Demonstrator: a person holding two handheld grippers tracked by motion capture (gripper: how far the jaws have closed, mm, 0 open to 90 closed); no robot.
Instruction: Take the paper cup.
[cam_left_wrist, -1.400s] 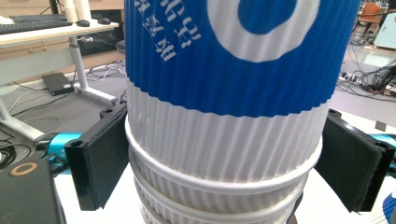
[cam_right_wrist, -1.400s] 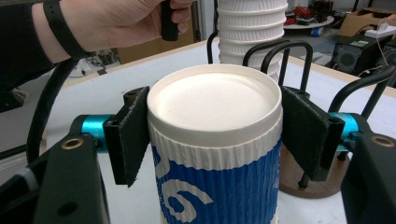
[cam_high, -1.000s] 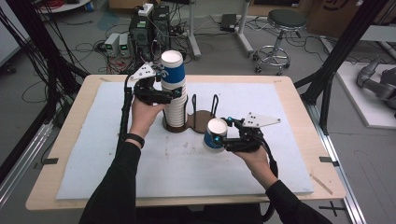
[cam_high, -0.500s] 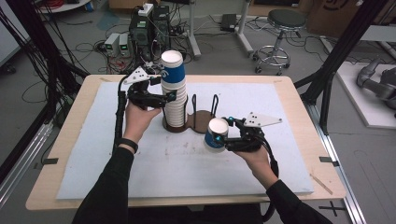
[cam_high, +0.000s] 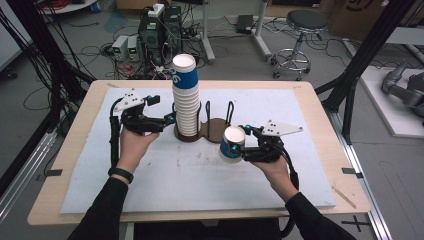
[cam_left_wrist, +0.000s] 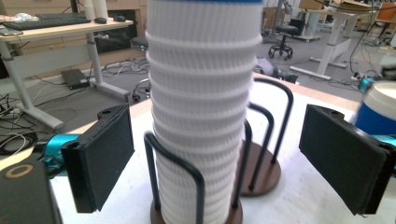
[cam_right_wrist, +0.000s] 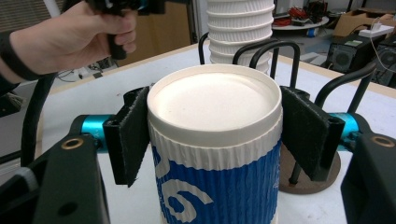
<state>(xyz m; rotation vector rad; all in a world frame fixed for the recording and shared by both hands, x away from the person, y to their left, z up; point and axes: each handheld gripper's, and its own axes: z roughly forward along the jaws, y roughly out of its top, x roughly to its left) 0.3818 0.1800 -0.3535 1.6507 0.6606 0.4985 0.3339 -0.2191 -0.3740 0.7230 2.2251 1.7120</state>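
Right gripper (cam_high: 243, 148) jaws clamp a blue-and-white ribbed paper cup (cam_high: 232, 144) at five o'clock of the tall stack of white ribbed cups (cam_high: 185, 97); left gripper (cam_high: 169, 119) jaws open, flanking that stack.

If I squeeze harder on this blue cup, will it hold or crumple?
The blue cup looks like ribbed paper, upside down, so probably light and crushable. The right gripper pinches near its closed base, likely the stiffer end; gentle pressure should do.

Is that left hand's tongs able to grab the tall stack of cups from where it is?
Probably yes. The left tongs stand open with a pad on either side of the stack of cups, nothing between, though the wire holder hugs its base.
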